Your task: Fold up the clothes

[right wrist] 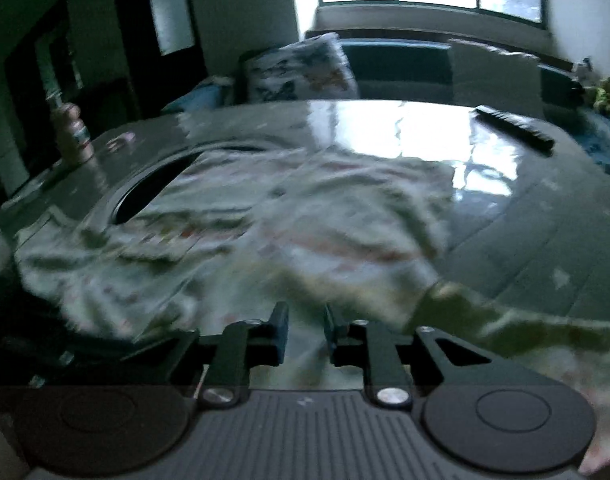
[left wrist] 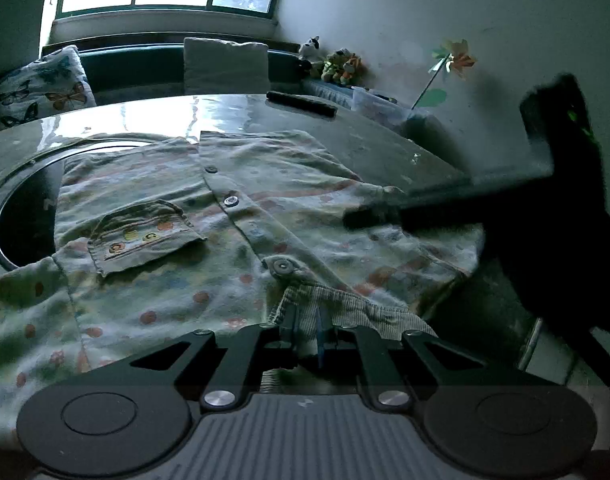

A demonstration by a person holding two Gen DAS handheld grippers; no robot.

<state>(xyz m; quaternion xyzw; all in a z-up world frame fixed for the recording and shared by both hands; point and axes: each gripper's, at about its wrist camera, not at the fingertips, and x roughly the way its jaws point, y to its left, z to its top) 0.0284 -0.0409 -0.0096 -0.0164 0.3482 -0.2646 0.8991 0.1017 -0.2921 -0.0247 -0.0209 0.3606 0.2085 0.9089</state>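
Glossy grey round table (left wrist: 369, 148) by the window carries the pale dotted button-up shirt (left wrist: 241, 216) near its front edge. Left gripper (left wrist: 307, 338) pinches the ribbed collar (left wrist: 337, 308). The right view alone shows a pink bottle (right wrist: 73, 132) at the left edge, while the right gripper (right wrist: 305, 336) sits narrowly parted with cloth in the gap; grip unclear.

Right claw (right wrist: 305, 334) jaws slightly apart over blurred shirt (right wrist: 289, 216) spread mid-surface (right wrist: 505, 216); bottle (right wrist: 71, 132) at left edge, dark remote (right wrist: 513, 126) far right.

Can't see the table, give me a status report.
Left gripper shut on shirt collar. Right gripper open over shirt. Remote beyond, clear.
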